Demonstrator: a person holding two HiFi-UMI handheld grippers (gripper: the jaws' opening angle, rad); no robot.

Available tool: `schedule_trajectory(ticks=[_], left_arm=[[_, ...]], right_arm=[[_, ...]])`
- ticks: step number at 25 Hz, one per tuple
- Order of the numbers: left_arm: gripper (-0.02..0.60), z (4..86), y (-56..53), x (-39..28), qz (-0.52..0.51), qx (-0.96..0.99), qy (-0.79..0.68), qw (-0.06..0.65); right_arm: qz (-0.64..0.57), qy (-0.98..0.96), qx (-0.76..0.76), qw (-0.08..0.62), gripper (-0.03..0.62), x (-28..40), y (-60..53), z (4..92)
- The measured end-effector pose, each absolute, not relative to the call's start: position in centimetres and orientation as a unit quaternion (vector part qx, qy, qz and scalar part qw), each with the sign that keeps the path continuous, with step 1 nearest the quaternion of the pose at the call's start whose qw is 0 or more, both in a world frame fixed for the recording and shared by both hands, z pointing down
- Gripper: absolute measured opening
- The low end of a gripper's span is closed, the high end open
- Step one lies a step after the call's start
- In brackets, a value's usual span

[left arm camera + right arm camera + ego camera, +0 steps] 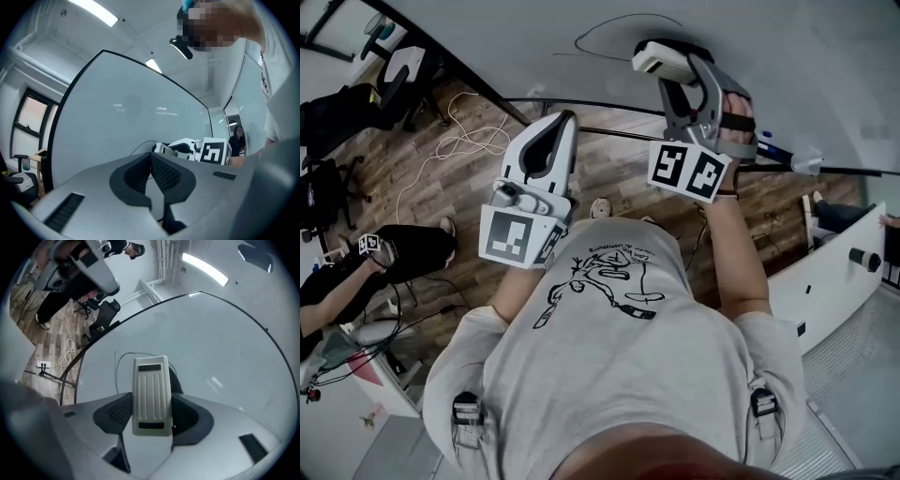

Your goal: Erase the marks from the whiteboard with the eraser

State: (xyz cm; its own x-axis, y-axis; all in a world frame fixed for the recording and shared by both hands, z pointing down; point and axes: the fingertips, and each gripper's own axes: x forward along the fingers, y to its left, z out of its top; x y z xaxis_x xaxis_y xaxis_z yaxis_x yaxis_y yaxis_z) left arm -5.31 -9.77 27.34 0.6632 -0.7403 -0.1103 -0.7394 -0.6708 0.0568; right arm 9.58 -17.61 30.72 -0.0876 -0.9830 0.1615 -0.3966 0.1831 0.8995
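Head view: person in a grey printed T-shirt (609, 366) stands facing the whiteboard (787, 66), one gripper in each hand. Right gripper (667, 64) is raised at the board with the eraser (659, 58) clamped in its jaws. Left gripper (555, 127) is lower and nearer the body, over the wooden floor (478, 159), well apart from the eraser.

One thin black line mark (614, 26) curves across the board, just above and left of the eraser. Whether the eraser touches the board cannot be told.

Right gripper view: jaws closed on the eraser's two long sides; its pale ribbed back faces the camera and its dark pad side faces the board. The line mark runs behind the eraser's upper left.

Left gripper view: jaws drawn together, ribbed pads (165, 172) meeting at the tips, nothing between them. Jaws point at the board; the right gripper's marker cube (213, 152) shows beyond them to the right.

White cable (455, 141) lies coiled on the floor. A seated person in black (366, 267) is at the left edge.
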Motion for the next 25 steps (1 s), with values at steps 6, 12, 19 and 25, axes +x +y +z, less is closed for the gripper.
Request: schedule_trajectory(ticks=[6, 12, 19, 25], left_arm=[[0.021, 27.5, -10.0, -5.4, -0.07, 0.911, -0.407, 0.009], [0.021, 27.1, -10.2, -5.8, -0.071, 0.908, -0.412, 0.004], [0.021, 27.4, -10.5, -6.0, -0.071, 0.907, -0.414, 0.007], [0.021, 27.4, -10.6, -6.0, -0.07, 0.907, -0.414, 0.008]], right_arm=[[-0.373, -0.637, 0.546, 0.396, 0.259, 9.8, -17.5, 24.8], [-0.397, -0.61, 0.571, 0.379, 0.259, 10.8, -18.4, 20.3], [-0.4, -0.599, 0.58, 0.381, 0.259, 11.2, -20.2, 19.9], [-0.408, -0.593, 0.58, 0.382, 0.259, 11.2, -20.1, 19.9]])
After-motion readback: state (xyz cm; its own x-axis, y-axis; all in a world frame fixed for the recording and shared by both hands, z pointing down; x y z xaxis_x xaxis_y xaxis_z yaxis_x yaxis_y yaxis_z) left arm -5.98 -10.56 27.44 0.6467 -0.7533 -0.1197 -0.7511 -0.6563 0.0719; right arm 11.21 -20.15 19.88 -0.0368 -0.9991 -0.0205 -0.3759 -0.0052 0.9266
